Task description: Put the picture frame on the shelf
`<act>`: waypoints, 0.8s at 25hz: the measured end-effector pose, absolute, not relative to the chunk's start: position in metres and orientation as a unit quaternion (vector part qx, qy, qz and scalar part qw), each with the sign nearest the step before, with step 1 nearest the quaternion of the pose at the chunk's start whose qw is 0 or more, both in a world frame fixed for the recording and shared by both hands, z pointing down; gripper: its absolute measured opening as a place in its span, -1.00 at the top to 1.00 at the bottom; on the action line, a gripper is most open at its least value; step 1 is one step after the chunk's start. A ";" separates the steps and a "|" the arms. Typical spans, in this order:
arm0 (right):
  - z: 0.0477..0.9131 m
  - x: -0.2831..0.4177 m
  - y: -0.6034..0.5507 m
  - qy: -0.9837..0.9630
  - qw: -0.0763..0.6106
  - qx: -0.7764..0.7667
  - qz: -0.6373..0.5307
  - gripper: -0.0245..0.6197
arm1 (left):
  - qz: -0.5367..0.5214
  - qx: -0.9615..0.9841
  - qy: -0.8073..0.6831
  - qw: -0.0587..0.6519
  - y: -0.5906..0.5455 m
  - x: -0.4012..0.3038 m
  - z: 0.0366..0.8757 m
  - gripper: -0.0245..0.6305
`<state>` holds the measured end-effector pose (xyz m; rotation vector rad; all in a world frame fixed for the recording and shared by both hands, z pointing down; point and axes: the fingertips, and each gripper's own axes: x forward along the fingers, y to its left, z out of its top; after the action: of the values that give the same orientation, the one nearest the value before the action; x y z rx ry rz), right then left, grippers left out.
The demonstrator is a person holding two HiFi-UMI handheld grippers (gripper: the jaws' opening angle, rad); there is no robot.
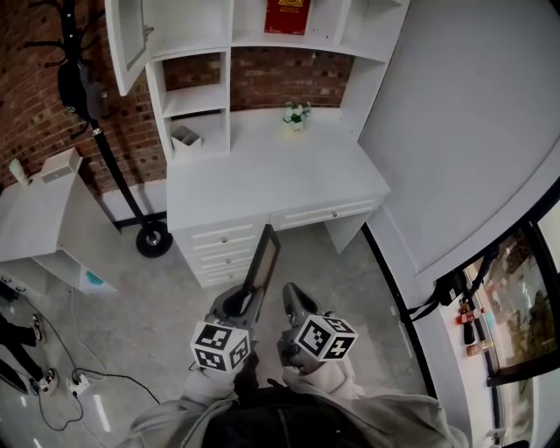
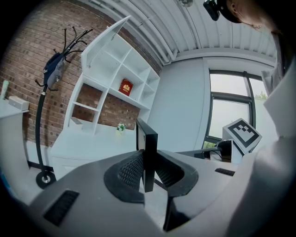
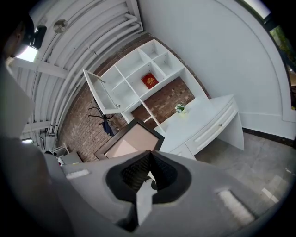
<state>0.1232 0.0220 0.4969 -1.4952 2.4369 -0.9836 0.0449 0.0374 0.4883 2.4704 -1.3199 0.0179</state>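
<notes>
The white desk (image 1: 271, 171) and its shelf unit (image 1: 230, 79) stood across open grey floor (image 1: 166, 297), well apart from both grippers; a cabinet door (image 1: 127, 39) hanging open at the unit's left was an edge to steer past. The picture frame (image 2: 147, 152) stood upright, its lower end clenched in the left gripper (image 2: 148, 169). It looked light, stiff and probably glazed, so a rim hold suited it. The right gripper (image 3: 149, 159), just beside, was pinched together on nothing. A red book (image 1: 287, 16) filled one upper cubby.

The left gripper (image 1: 248, 302) and right gripper (image 1: 293, 296) are grey with dark ribbed pads (image 2: 132, 171), each bears a black-and-white marker cube (image 1: 220, 345), and the sleeves (image 1: 175, 418) are light grey.
</notes>
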 end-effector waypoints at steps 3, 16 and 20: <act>0.494 0.115 -0.006 0.805 0.061 -0.492 -0.326 0.92 | 0.006 0.869 -0.466 0.167 0.009 0.035 0.484 0.71; 0.487 0.085 -0.124 0.806 0.069 -0.491 -0.323 0.92 | 0.004 0.871 -0.466 0.157 -0.110 0.002 0.475 0.71; 0.487 0.074 -0.154 0.808 0.071 -0.490 -0.320 0.92 | 0.003 0.870 -0.468 0.154 -0.140 -0.010 0.476 0.71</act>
<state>0.0744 -0.1540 0.4865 -1.4733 2.4284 -0.9623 -0.0103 -0.1403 0.4758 2.4932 -1.3425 0.0083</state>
